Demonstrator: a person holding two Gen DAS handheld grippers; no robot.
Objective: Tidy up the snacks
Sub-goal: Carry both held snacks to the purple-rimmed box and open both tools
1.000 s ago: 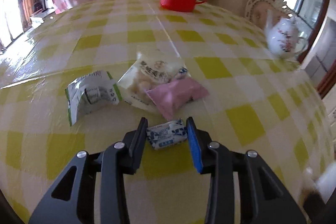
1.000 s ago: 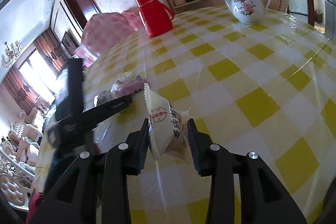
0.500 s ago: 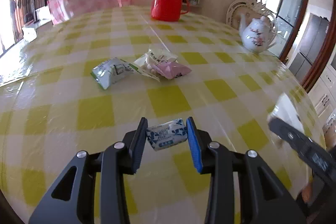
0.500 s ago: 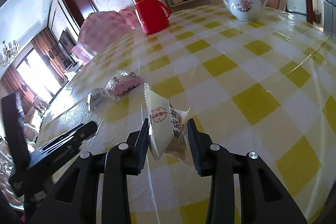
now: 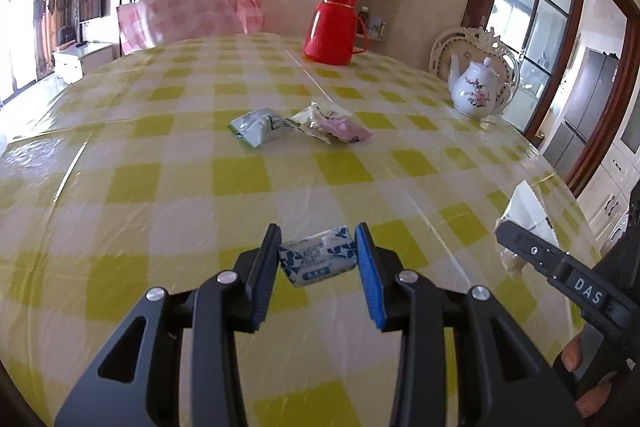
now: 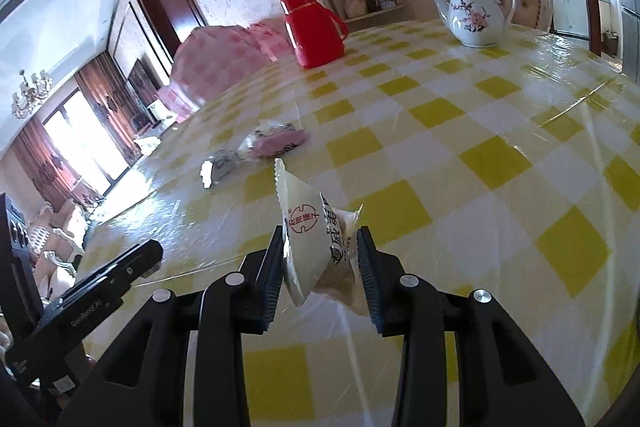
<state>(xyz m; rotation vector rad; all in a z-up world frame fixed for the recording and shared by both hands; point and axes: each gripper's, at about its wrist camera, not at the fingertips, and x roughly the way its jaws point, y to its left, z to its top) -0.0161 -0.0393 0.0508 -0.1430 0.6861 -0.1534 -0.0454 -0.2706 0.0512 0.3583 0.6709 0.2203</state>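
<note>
Your left gripper clamps a blue-and-white packet; your right gripper clamps a white snack bag above the table.

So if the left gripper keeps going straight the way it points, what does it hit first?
Probably bare yellow-checked tablecloth: the left gripper, shut on a small blue-and-white snack packet, tilts downward. The loose snack packets lie farther ahead, slightly upward in view; depth is unclear.

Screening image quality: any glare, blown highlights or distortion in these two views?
Left wrist: strong fisheye bending, sheen on the tablecloth at left, windows bright. Right wrist: window blown out, glare streaks across the tablecloth, edges warped; the held white packet stays sharp.
</note>
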